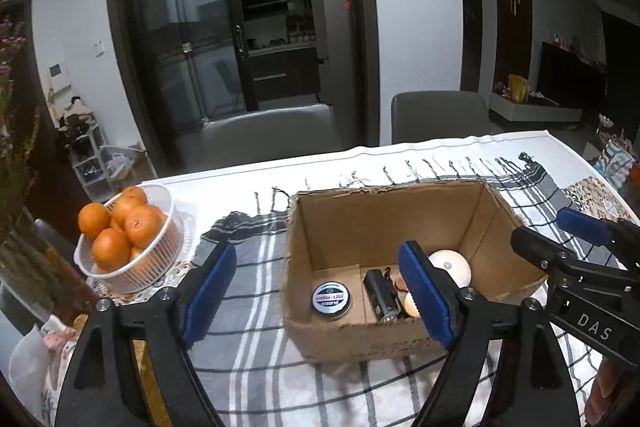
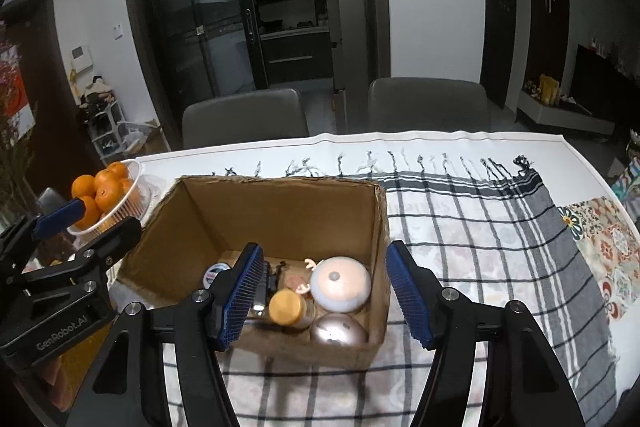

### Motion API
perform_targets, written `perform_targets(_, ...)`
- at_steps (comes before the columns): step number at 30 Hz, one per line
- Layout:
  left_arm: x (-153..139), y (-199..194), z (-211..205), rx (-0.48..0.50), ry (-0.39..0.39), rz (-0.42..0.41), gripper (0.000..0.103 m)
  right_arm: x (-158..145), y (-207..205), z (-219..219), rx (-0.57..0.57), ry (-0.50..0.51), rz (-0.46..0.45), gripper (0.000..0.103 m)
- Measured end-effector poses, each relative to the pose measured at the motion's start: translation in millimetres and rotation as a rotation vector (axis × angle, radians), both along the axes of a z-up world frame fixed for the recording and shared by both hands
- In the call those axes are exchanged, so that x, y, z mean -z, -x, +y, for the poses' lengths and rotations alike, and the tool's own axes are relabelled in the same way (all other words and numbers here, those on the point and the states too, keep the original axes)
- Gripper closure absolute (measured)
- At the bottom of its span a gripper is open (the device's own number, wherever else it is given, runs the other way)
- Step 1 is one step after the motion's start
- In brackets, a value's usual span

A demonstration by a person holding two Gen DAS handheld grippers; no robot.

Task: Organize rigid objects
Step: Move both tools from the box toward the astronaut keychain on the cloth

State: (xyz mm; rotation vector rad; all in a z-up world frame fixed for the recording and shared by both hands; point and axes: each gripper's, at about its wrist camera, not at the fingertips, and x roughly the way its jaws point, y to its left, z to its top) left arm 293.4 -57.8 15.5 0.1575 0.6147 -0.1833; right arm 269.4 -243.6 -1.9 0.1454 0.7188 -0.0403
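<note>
1. The left claw point(image 1: 320, 287) stands spread wide with nothing between its blue pads point(image 1: 208, 287); its right finger hangs over the near wall of the cardboard box point(image 1: 352, 339), while its left finger is outside the box, above the checked cloth point(image 1: 248, 267).
2. The right claw point(image 2: 324, 295) is also released and holds nothing; its left pad point(image 2: 240, 291) hangs over the box's inside and its right pad sits just outside the box's right wall point(image 2: 382, 247).
3. The task's things lie on the box floor: a round tin point(image 1: 331, 301), a black torch point(image 1: 382, 295), an orange-lidded jar point(image 2: 288, 307), a pale dome-shaped gadget point(image 2: 340, 285), a metallic dome point(image 2: 339, 331) and a small figurine point(image 2: 298, 283) packed close, some touching.
4. Both claws straddle a box wall; a downward reach from here would, I judge, land a finger on the cardboard rim and crush or drag the box across the cloth.
5. The cloth lies loose on the tabletop point(image 2: 440, 143); a dragged box could bunch it and tip the upright jar.
6. The two claws sit near each other over one small box; reaching in together risks their frames knocking.
7. The domes look smooth and rounded; a pinch off their middle could squirt one out against its neighbours.
8. The basket of oranges point(image 1: 132, 263) stands left of the box, near the left claw; a wide sideways swing could clip it.
</note>
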Motion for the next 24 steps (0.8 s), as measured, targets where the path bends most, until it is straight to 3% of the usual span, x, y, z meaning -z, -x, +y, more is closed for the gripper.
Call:
perform_targets(6,-10,33,16,-0.027,0.015,-0.047,0.013,-12,26,11,-0.004,0.021,-0.029,0.038)
perform_targets(15,-14,82,37,-0.058,0.019,-0.088,0.004,-21,70,27,-0.003,0.032,-0.062,0.029)
perform_targets(24,11,121,56,-0.073,0.058,-0.029,0.002,-11,111,40,0.006,0.017,-0.059,0.027)
